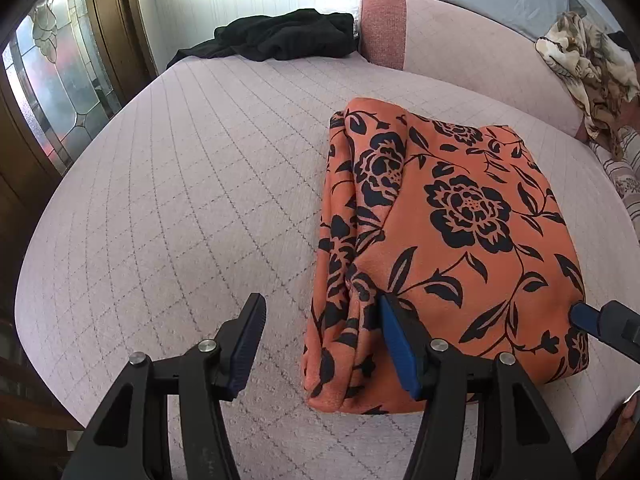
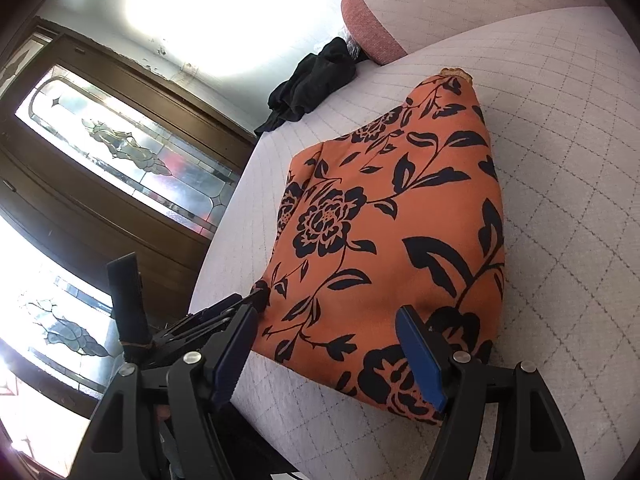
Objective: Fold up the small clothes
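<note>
An orange garment with a black flower print (image 1: 452, 248) lies folded into a compact block on the pale quilted bed (image 1: 180, 200). My left gripper (image 1: 320, 344) is open at the garment's near left corner; its right finger rests against the folded edge, its left finger is over bare bed. My right gripper (image 2: 324, 356) is open over the garment's near edge (image 2: 384, 240), holding nothing. The right gripper's tip shows in the left wrist view (image 1: 600, 328) at the garment's right corner. The left gripper shows in the right wrist view (image 2: 216, 316) at the garment's left corner.
A black garment (image 1: 280, 36) lies crumpled at the far end of the bed, next to a pink bolster (image 1: 400, 28). A beige patterned cloth (image 1: 588, 64) sits at the right. A wooden door with leaded glass (image 2: 120, 148) stands left of the bed.
</note>
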`<state>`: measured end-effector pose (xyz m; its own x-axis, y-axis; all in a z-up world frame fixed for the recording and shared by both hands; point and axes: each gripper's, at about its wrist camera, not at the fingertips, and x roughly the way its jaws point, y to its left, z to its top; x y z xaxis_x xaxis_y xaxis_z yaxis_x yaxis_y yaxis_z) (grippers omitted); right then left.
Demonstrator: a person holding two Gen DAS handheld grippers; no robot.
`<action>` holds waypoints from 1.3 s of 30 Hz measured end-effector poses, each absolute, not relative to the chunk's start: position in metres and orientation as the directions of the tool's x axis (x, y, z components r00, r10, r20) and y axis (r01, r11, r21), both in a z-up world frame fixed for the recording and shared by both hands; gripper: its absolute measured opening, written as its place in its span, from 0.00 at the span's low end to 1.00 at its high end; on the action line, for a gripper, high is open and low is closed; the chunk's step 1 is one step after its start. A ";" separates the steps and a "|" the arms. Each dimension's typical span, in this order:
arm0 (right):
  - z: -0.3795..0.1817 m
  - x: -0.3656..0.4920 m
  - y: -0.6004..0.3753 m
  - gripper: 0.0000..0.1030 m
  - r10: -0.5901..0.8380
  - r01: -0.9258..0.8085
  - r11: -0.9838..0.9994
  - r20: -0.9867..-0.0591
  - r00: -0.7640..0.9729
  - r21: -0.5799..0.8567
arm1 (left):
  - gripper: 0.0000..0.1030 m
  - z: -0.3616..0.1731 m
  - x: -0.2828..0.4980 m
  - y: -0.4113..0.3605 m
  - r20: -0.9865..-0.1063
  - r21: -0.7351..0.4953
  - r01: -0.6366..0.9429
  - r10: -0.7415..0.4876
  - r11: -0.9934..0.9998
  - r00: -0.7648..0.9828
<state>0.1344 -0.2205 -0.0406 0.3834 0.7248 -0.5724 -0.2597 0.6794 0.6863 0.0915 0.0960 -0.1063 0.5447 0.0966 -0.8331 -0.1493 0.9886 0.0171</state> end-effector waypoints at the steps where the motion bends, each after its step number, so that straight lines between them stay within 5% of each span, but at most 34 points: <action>1: -0.041 0.133 -0.222 0.73 0.723 -0.256 0.681 -0.573 0.385 0.687 | 0.59 -0.105 0.090 0.096 -0.833 0.018 -0.147 0.097 0.989 0.545; 12: -0.040 0.131 -0.253 0.73 0.704 -0.194 0.682 -0.561 0.436 0.705 | 0.60 -0.100 0.092 0.102 -0.833 -0.038 -0.145 0.048 0.989 0.551; 16: -0.041 0.138 -0.269 0.81 0.683 -0.146 0.683 -0.556 0.474 0.715 | 0.81 -0.085 0.100 0.130 -0.799 -0.184 -0.171 -0.046 0.968 0.599; 22: -0.062 0.200 -0.272 0.85 0.663 -0.060 0.693 -0.604 0.443 0.718 | 0.81 -0.122 0.156 0.135 -0.854 -0.265 -0.088 -0.192 0.960 0.484; 23: -0.069 0.210 -0.270 0.85 0.663 -0.045 0.694 -0.614 0.429 0.718 | 0.79 -0.127 0.159 0.131 -0.852 -0.274 -0.063 -0.211 0.960 0.479; 25: -0.083 0.227 -0.255 0.74 0.711 -0.052 0.669 -0.619 0.332 0.741 | 0.36 -0.130 0.162 0.124 -0.833 -0.359 -0.019 -0.311 0.933 0.457; 26: -0.084 0.231 -0.244 0.41 0.686 -0.085 0.712 -0.665 0.296 0.697 | 0.30 -0.125 0.161 0.119 -0.835 -0.335 -0.025 -0.284 0.942 0.471; 27: -0.078 0.230 -0.237 0.36 0.658 -0.135 0.746 -0.689 0.304 0.653 | 0.22 -0.118 0.160 0.111 -0.837 -0.290 -0.002 -0.252 0.957 0.486; 35: 0.020 0.222 -0.288 0.30 0.601 -0.275 0.796 -0.646 0.472 0.540 | 0.21 -0.061 0.172 0.051 -0.721 -0.352 0.111 -0.345 0.929 0.601; 39: 0.004 0.230 -0.344 0.39 0.541 -0.167 0.825 -0.668 0.510 0.540 | 0.35 -0.091 0.196 0.003 -0.779 -0.271 0.086 -0.271 0.959 0.565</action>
